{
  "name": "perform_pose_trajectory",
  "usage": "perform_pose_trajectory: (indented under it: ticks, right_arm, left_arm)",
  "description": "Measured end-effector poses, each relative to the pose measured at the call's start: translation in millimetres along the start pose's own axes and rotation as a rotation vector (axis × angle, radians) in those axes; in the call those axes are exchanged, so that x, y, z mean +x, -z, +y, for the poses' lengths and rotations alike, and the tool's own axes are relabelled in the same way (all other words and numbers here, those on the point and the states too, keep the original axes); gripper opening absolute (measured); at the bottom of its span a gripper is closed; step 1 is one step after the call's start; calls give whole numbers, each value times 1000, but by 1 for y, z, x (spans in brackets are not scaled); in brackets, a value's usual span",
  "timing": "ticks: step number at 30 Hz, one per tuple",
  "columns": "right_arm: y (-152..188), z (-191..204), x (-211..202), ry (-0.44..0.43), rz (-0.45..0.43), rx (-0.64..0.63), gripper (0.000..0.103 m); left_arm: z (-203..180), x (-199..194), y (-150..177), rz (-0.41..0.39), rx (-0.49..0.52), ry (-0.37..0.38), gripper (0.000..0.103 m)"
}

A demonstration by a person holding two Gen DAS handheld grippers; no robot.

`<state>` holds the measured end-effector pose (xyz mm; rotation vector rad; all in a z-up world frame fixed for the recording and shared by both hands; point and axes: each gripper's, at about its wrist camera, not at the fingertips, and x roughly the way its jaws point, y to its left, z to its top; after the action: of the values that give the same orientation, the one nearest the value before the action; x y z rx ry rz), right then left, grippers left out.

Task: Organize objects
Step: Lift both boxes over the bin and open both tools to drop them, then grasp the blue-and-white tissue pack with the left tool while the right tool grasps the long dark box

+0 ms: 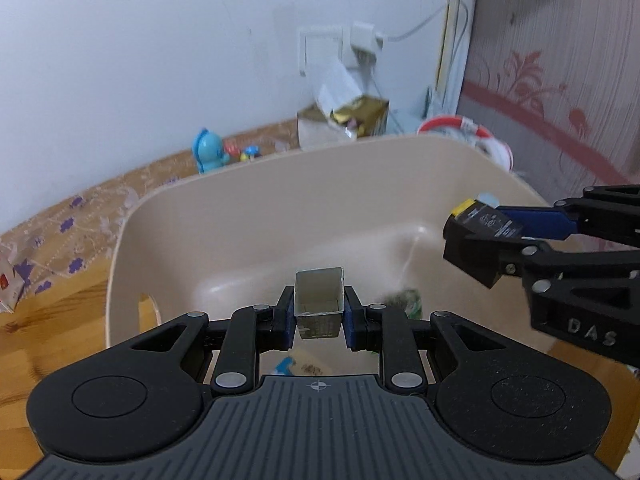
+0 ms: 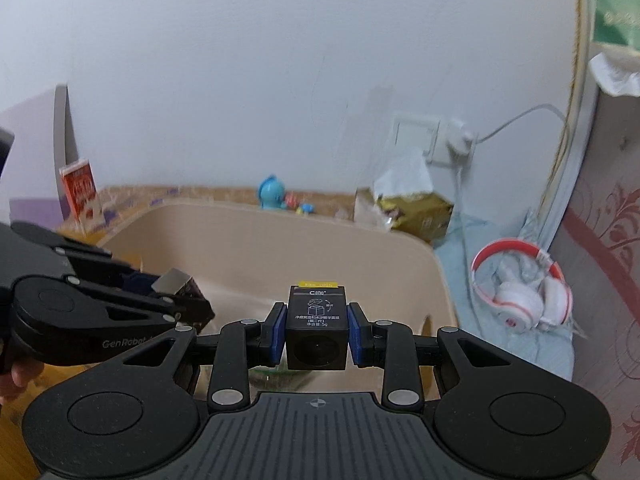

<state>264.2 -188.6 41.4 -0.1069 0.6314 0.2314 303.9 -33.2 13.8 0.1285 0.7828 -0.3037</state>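
Left wrist view: "DAS" is readable on the right gripper, which comes in from the right side. Wood table w/ flowered cloth, white wall, beige tub in front. Left gripper is clamped on a small silver box, held over the tub.

Right wrist view: "GenRobot" on the left gripper. Red-white headphones lie right of the tub. Right gripper is clamped on a black box w/ yellow tab, "5g" printed, above the tub.

Black hand-held gripper, blue pads
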Motion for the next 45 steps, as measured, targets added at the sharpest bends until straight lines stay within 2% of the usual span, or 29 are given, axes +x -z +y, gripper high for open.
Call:
perform_pose_trajectory:
  ticks: [2,4,6,8,10,12,14,18,24,26,35,40,45]
  right_arm:
    - [5,1,9,-6,31,5,30]
    - [8,0,13,-6,49,17,41]
    - [10,0,10,-3,45,24,48]
    - [9,0,0,8,26,24,67]
    - [8,-1,-13,22,-7,22,78]
    - [8,1,-26,28,-31,25,87]
    - [11,3,-39,31,-48,28,102]
    - [22,10,-58,40,-53,23,103]
    - [52,17,-66,45,5,39,103]
    - [63,19,-61,54,34,47,103]
    - [98,37,-34,48,163,54,103]
    - [107,49,-19,34,211,43,103]
    - [117,55,-2,35,264,43,103]
  left_arm:
    - [2,2,2,12,-3,-6,30]
    - [2,-4,3,-1,-5,-23,58]
    - [2,-17,4,-42,2,-34,71]
    - [3,-34,4,-83,10,-45,77]
    - [2,-50,6,-115,10,-59,85]
    - [3,-68,12,-143,9,-68,87]
    - [4,-84,20,-159,9,-69,89]
    - [7,-108,41,-163,15,-71,90]
    - [12,-120,83,-116,-8,-62,91]
    - [11,-117,97,-88,-13,-43,91]
    - [18,-88,143,49,-33,-52,91]
    - [24,-73,155,110,-29,-40,91]
    - [27,-60,161,139,-42,-29,90]
